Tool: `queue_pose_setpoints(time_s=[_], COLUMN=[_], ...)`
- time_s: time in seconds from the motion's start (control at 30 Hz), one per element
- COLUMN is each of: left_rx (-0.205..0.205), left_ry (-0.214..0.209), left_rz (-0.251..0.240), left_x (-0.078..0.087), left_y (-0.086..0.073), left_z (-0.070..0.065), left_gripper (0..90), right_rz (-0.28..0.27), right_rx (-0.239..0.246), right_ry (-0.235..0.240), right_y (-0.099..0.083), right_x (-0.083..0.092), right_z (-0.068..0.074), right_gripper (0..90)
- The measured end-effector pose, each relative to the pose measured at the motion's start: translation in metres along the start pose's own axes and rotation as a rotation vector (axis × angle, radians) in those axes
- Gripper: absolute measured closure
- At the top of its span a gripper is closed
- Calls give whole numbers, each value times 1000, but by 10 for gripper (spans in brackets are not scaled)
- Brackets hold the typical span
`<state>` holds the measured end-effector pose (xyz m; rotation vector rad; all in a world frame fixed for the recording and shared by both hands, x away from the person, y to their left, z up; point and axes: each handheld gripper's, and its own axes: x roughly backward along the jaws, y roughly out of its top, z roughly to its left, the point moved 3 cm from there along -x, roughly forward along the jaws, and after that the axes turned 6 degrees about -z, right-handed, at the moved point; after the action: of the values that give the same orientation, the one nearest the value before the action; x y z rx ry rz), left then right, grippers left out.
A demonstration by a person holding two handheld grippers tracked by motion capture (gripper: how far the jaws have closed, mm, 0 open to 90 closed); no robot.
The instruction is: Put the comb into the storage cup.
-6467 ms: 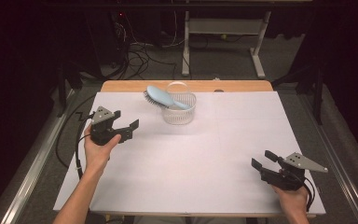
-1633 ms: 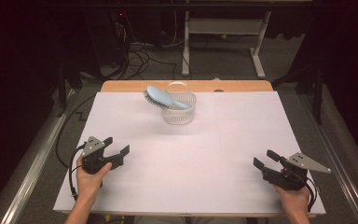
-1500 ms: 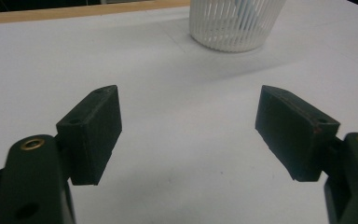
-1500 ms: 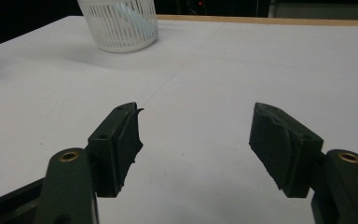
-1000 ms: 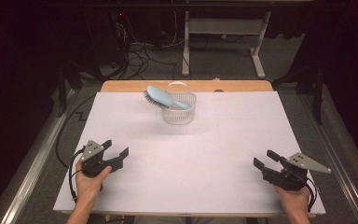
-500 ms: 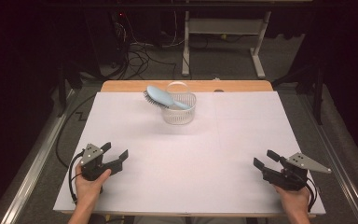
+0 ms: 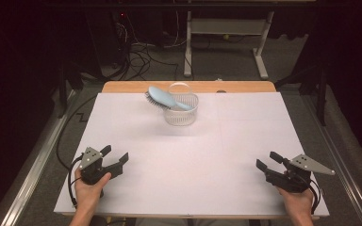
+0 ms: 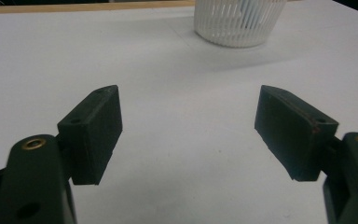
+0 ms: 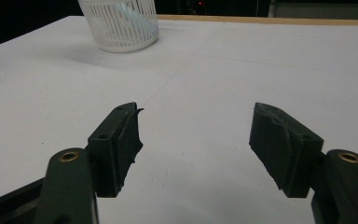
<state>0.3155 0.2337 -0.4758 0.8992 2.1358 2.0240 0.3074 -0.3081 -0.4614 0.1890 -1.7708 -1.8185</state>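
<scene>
writing: none legible | basket (image 7: 181, 109) white | hairbrush (image 7: 167, 98) blue

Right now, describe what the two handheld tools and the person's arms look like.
Both are black two-jaw tools. The left tool carries a small grey three-cornered plate on top, and a black cable loops from it at the table edge. The right tool has a longer grey three-cornered plate and a black cable at the wrist. Their jaws end in flat black pads, with brass-coloured rings at the pivots. Forearms are bare, no sleeves visible.
</scene>
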Motion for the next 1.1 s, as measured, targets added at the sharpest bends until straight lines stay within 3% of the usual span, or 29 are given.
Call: queue_pose_setpoints(time_s=[1.1], left_rx=[15], left_ry=[1], left_rz=[-2], left_x=[2], left_y=[-7], left_z=[0], left_gripper=[250], right_rz=[-5], right_rx=[-7], right_ry=[-2], right_y=[0], right_x=[2], right_z=[0], right_gripper=[336])
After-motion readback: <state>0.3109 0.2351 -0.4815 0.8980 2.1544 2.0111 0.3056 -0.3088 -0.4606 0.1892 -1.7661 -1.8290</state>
